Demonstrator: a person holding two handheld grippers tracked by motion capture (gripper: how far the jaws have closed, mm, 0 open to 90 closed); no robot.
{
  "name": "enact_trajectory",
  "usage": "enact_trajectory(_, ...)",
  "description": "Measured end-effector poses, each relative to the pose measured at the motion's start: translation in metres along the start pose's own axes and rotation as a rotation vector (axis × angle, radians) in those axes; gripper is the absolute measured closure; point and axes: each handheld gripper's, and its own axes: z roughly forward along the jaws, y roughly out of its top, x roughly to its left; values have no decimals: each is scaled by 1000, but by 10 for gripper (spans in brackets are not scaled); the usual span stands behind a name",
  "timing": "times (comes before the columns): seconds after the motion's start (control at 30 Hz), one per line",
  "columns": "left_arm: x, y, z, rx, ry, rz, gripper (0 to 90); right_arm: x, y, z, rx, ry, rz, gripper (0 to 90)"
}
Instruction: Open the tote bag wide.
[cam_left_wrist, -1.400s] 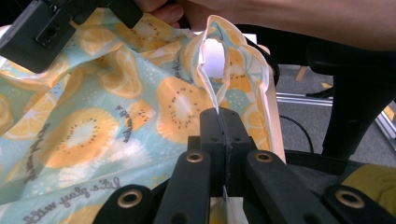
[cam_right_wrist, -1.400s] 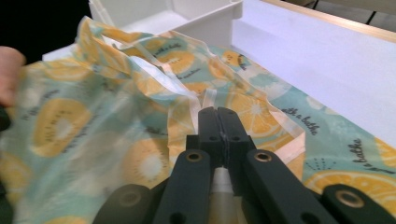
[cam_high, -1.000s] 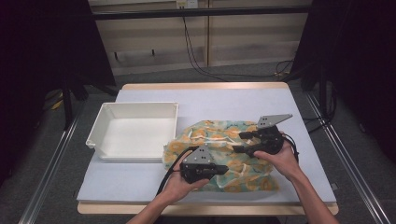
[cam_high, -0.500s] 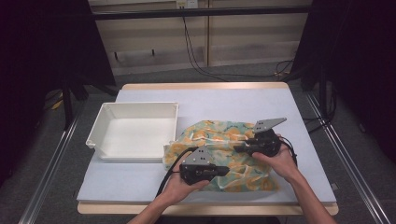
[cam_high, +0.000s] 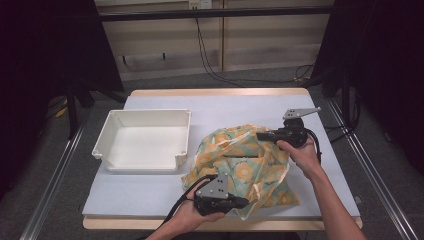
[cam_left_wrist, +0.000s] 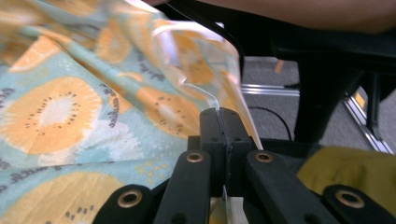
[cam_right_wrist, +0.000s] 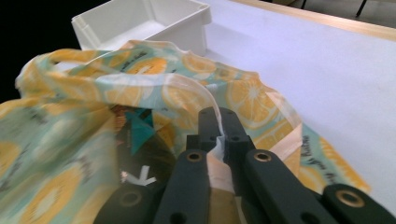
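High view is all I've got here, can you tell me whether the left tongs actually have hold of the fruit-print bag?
Observer: Yes. In the left gripper view the left tongs are shut on a pale hem of the bag.
Operator: And the right tongs?
Observer: The right tongs have just closed, and their view shows a pale strip of the bag's rim pinched between them.
Operator: Anything inside the bag?
Observer: The right gripper view looks into its open mouth: something dark with a teal patch lies inside; I can't tell what.
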Motion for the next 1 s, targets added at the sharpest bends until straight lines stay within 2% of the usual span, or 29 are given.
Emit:
enact_trajectory(0.1,-3,0,2,18,3,15,897,-5,-1,3,-6,-1,13,898)
enact_trajectory(0.13,-4,0,3,22,-10,24,897,-10,-3,7,-10,1,23,898)
enact_trajectory(0.3,-10,-6,6,37,-23,11,897,-21,-7,16,-11,-1,38,894)
enact_trajectory(0.33,-11,-8,7,33,-44,-2,897,-23,-7,17,-6,-10,40,891)
enact_trajectory(0.37,-14,-11,7,35,-44,-3,897,-26,-6,20,-12,-30,45,889)
enact_trajectory(0.43,-16,-13,8,37,-49,-5,898,-28,-6,20,-17,-34,50,890)
enact_trajectory(0.5,-19,-16,11,46,-54,-1,898,-32,-7,22,-21,-48,61,891)
enact_trajectory(0.53,-19,-17,12,63,-46,14,898,-37,-10,25,-14,-52,70,892)
enact_trajectory(0.57,-19,-19,13,70,-48,6,898,-37,-10,25,-14,-52,70,892)
enact_trajectory(0.6,-16,-20,13,53,-57,-15,899,-37,-12,28,8,-77,69,892)
enact_trajectory(0.7,-15,-20,13,52,-49,-17,895,-37,-14,31,17,-89,59,886)
enact_trajectory(0.73,-15,-20,12,50,-43,-20,892,-33,-13,31,20,-85,57,843)
enact_trajectory(0.77,-15,-19,11,43,-27,-25,892,-33,-13,31,20,-85,57,843)
enact_trajectory(0.8,-15,-18,10,39,-11,-21,860,-30,-12,27,15,-76,50,784)
enact_trajectory(0.87,-14,-16,6,22,7,-42,827,-28,-11,25,10,-70,49,769)
enact_trajectory(0.93,-12,-12,-1,-9,22,-44,790,-21,-9,17,0,-73,42,679)
enact_trajectory(0.97,-12,-12,-1,-9,22,-44,777,-21,-9,17,0,-73,42,679)
enact_trajectory(1.0,-11,-11,-4,-24,25,-49,760,-17,-9,12,-7,-78,33,620)
